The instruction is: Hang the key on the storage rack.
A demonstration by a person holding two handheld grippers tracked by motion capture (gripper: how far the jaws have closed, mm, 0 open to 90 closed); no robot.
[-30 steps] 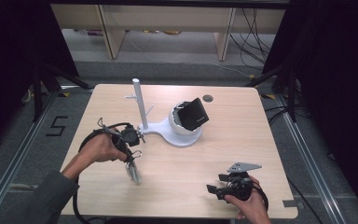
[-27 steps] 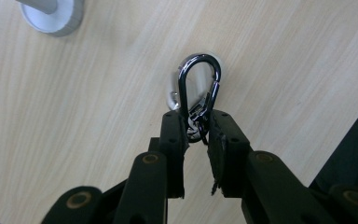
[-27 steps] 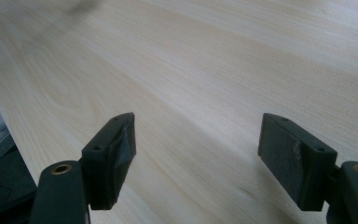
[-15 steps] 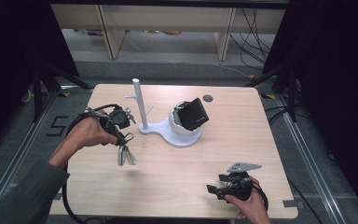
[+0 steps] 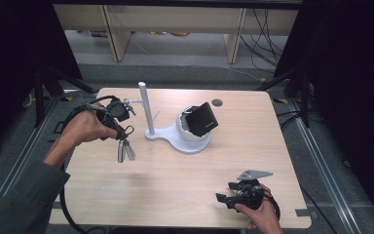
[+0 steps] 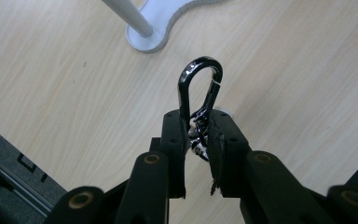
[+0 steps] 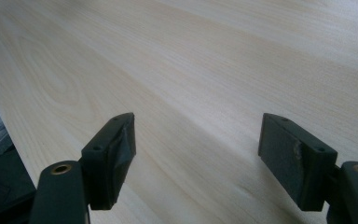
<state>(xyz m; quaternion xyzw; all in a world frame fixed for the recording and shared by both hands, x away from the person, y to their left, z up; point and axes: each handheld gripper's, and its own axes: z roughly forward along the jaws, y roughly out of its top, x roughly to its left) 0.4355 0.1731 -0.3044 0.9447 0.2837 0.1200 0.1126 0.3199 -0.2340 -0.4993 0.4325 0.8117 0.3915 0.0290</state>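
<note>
My left gripper (image 5: pixel 121 129) is held above the table's left part, left of the white stand's pole (image 5: pixel 143 105). It is shut on a black carabiner (image 6: pixel 200 86), whose loop sticks out past the fingertips. A bunch of silvery keys (image 5: pixel 124 151) dangles below it, clear of the tabletop. In the left gripper view my left gripper (image 6: pixel 197 126) points down at the wood, with the pole (image 6: pixel 128 18) and the stand's base (image 6: pixel 161 32) just beyond. Near the front right edge my right gripper (image 5: pixel 226 191) rests low, open with nothing between its jaws (image 7: pixel 198 135).
The stand's white base (image 5: pixel 168 136) runs right into a white dome (image 5: pixel 187 139) carrying a tilted black box (image 5: pixel 202 119). A small dark hole (image 5: pixel 217 103) sits in the wooden table (image 5: pixel 175 185) behind it. Shelving and cables lie on the floor beyond the far edge.
My left hand has risen and swung back and to the left with the carabiner and keys, ending beside the pole. The right hand has not moved.
</note>
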